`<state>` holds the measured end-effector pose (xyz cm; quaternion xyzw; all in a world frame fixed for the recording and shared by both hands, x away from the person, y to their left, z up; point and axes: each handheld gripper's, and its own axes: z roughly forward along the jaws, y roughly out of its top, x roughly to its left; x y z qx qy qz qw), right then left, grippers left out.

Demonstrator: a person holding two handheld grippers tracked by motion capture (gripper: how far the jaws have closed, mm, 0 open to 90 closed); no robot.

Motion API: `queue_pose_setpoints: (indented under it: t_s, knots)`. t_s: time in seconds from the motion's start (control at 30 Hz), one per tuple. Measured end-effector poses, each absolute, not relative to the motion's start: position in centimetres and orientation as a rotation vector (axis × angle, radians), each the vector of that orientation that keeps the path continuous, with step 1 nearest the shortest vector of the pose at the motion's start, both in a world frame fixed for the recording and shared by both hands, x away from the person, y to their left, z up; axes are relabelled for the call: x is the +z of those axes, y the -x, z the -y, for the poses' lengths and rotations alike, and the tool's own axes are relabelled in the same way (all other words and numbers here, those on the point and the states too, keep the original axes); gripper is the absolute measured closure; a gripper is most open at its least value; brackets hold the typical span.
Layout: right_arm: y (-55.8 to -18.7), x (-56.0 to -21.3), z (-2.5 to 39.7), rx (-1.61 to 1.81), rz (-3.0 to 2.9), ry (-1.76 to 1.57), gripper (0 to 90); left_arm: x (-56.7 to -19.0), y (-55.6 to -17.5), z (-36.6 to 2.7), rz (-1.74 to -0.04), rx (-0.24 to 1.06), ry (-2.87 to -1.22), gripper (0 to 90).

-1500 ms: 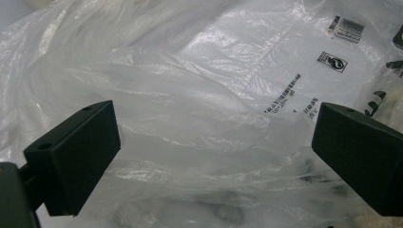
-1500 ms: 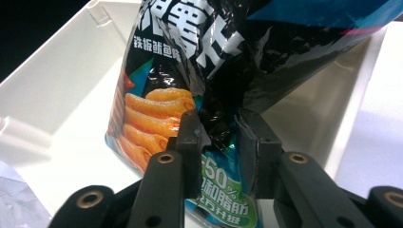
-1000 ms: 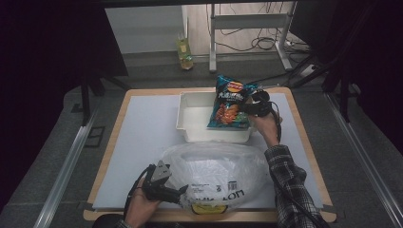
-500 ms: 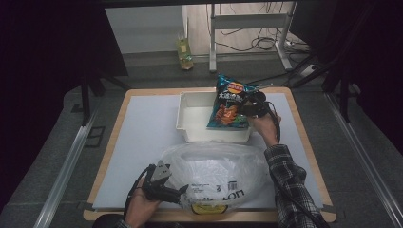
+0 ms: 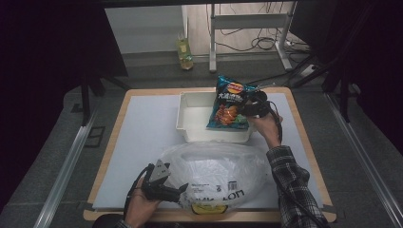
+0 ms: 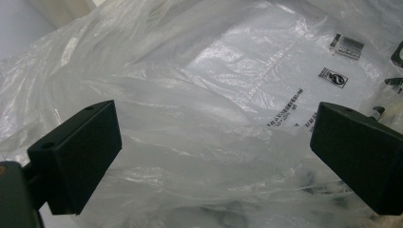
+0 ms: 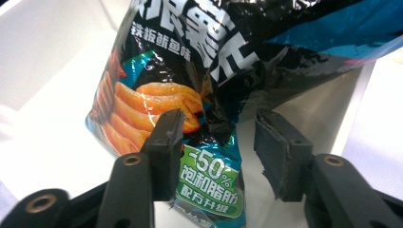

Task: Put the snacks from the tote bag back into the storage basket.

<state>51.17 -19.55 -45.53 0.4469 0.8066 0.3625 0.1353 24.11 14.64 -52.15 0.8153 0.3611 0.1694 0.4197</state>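
Note:
A blue chip bag stands tilted in the right half of a white bin at the back of the table. My right gripper is at the bag's right edge. In the right gripper view its jaws stand apart around the bag's crumpled edge, so the right gripper is open. A large clear plastic bag lies near the front edge. My left gripper is at its left end. The left gripper is wide open, facing the plastic bag.
A white mat covers the wooden table, bare on its left side. Something yellow shows through the plastic bag at the front edge. A yellow-green bottle stands on the floor beyond the table, near desk legs and cables.
My right gripper and the chip bag have edged slightly down toward the bin. The left gripper and the plastic bag have not moved.

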Motion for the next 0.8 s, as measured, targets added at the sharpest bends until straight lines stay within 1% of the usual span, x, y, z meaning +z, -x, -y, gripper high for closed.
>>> queue_pose_setpoints:
  t_s: [0.13, 0.23, 0.57, 0.8]
  knots:
    - [-50.9, -45.3, 19.5, 1.064, -2.343, -1.285, 43.5, -52.0, -24.1, -14.7, -0.91, 0.425, -2.025, 3.1]
    - [-50.6, -45.4, 19.5, 1.068, -2.349, -1.281, 40.5, -51.8, -24.1, -14.8, -0.916, 0.417, -2.013, 3.7]
    - [-49.9, -45.3, 18.9, 1.05, -2.382, -1.21, 33.7, -51.5, -24.1, -15.2, -0.924, 0.375, -1.987, 4.0]
    - [-49.4, -45.2, 18.7, 1.029, -2.392, -1.174, 27.0, -51.7, -24.0, -15.0, -0.895, 0.417, -2.005, 3.5]
